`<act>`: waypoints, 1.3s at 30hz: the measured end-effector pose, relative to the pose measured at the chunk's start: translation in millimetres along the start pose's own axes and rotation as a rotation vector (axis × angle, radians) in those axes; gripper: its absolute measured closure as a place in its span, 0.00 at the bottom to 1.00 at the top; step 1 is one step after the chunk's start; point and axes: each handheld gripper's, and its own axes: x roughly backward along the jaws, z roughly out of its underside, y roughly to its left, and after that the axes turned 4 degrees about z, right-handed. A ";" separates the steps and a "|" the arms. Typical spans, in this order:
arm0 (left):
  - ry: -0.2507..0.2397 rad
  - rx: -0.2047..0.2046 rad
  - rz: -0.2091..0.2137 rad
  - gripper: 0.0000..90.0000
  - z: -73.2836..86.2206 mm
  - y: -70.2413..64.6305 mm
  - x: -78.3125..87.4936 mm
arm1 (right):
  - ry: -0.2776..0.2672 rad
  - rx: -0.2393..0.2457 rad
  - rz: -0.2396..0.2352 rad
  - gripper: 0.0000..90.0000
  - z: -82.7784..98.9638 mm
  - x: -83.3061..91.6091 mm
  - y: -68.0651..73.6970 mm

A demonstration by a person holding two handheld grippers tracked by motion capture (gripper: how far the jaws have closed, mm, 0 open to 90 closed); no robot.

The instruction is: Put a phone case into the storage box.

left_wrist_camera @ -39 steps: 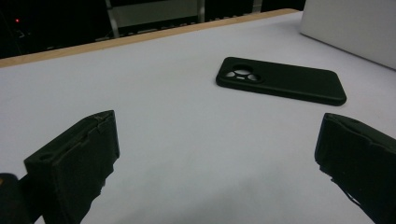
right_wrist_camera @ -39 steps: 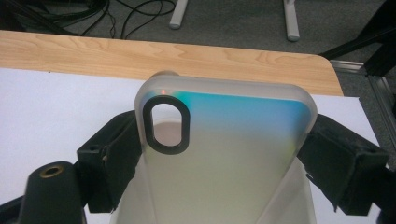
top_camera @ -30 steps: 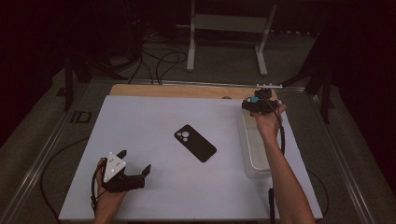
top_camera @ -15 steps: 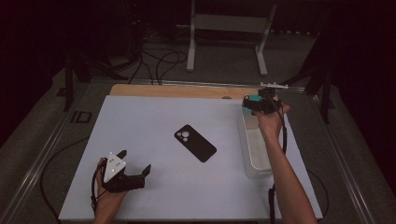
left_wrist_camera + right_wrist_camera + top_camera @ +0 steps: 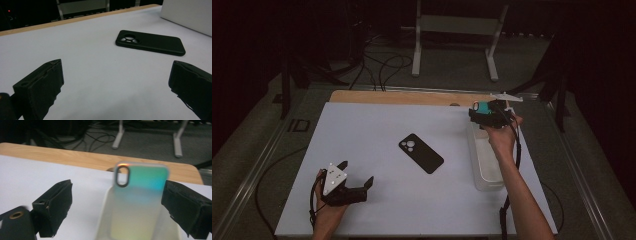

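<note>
right gripper [image 5: 477, 116] rose (white table [image 5: 377, 135])

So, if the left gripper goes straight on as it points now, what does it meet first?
Probably the black phone: it lies ahead of the open left gripper, slightly off to one side, with bare table between. Depth is uncertain.

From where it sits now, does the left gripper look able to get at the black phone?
Probably yes. The left gripper is open and faces the black phone, which lies flat, with bare white table between them. Gripping something so flat may be awkward.
</note>
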 end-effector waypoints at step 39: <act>-0.010 0.005 -0.007 0.00 -1.0 1.9 2.8 | -0.258 0.200 -0.338 0.11 116.2 108.1 36.4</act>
